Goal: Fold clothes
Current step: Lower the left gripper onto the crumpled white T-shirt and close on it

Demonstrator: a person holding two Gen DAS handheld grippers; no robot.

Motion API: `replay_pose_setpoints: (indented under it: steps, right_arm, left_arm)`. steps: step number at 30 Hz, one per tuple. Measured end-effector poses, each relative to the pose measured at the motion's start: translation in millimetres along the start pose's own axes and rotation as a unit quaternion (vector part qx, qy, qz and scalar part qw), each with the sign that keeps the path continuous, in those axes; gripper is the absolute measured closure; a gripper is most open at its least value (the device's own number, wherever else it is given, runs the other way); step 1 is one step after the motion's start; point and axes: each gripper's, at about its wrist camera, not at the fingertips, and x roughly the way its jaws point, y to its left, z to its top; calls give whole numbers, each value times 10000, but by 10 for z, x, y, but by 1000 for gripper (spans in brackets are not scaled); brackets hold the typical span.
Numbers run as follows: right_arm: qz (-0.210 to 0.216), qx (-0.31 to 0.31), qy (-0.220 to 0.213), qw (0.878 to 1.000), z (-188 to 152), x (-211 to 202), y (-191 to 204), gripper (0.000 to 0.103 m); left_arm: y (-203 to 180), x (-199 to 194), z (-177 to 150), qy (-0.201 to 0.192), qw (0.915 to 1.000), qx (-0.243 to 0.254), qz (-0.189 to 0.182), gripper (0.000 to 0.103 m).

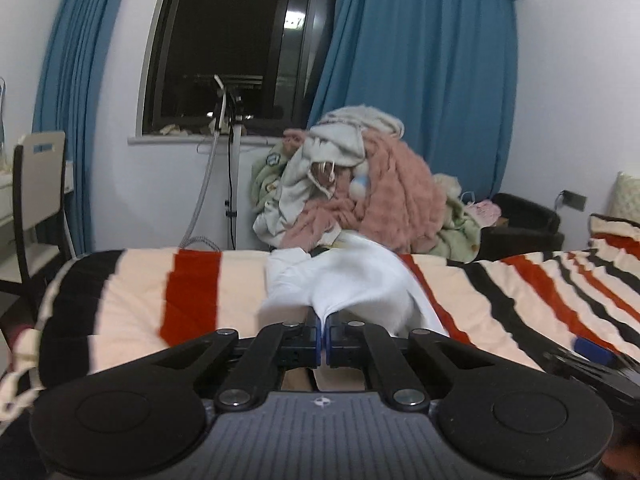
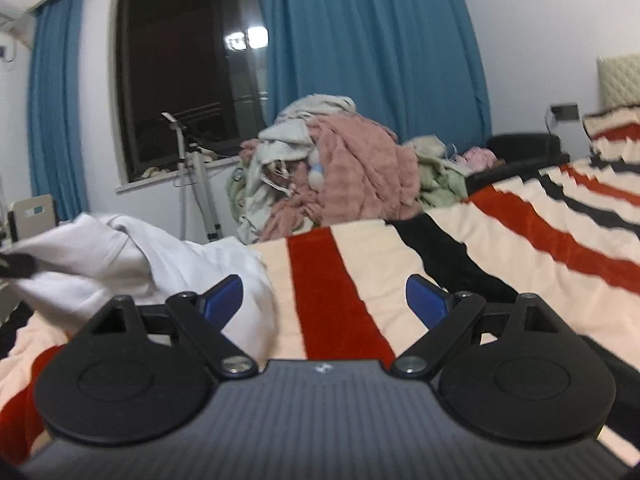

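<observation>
My left tool (image 1: 324, 330) is pressed together on a fold of the white garment (image 1: 352, 280); the cloth rises out from between the blue pads (image 1: 319, 334) and fans away toward 12 o'clock over the striped bed (image 1: 132, 300). The picture is a little blurred around the cloth.

My right tool (image 2: 324, 300) is spread wide, its blue pads (image 2: 224, 300) well apart, with nothing between them but the bed's (image 2: 332, 280) red stripe. In this view the garment (image 2: 132, 264) lies heaped on the bed at 9 to 10 o'clock; its near edge is just beside the left-hand pad, and I cannot tell whether they touch. At the far left edge a dark tip (image 2: 18, 266) sits at the cloth.

Beyond the bed, at 12 o'clock in both views, I see a pile of clothes (image 1: 360, 188), pink, grey and pale green. Behind it hang blue curtains (image 1: 420, 80) on either side of a dark window (image 1: 228, 40). A chair (image 1: 36, 192) stands at 9 o'clock in the left view.
</observation>
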Motion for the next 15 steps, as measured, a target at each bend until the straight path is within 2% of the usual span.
replay_pose_setpoints:
  steps: [4, 7, 11, 15]
  right_arm:
    - [357, -32, 64, 9993, 44, -270, 111, 13]
    - [613, -21, 385, 9974, 5, -455, 214, 13]
    - [1018, -140, 898, 9906, -111, -608, 378, 13]
    - [1313, -728, 1345, 9795, -329, -574, 670, 13]
  left_arm:
    - [163, -811, -36, -222, 9997, -55, -89, 102]
    - [356, -1256, -153, -280, 9993, -233, -105, 102]
    - [629, -1422, -336, -183, 9981, -582, -13, 102]
    - [880, -1335, -417, -94, 9964, -843, 62, 101]
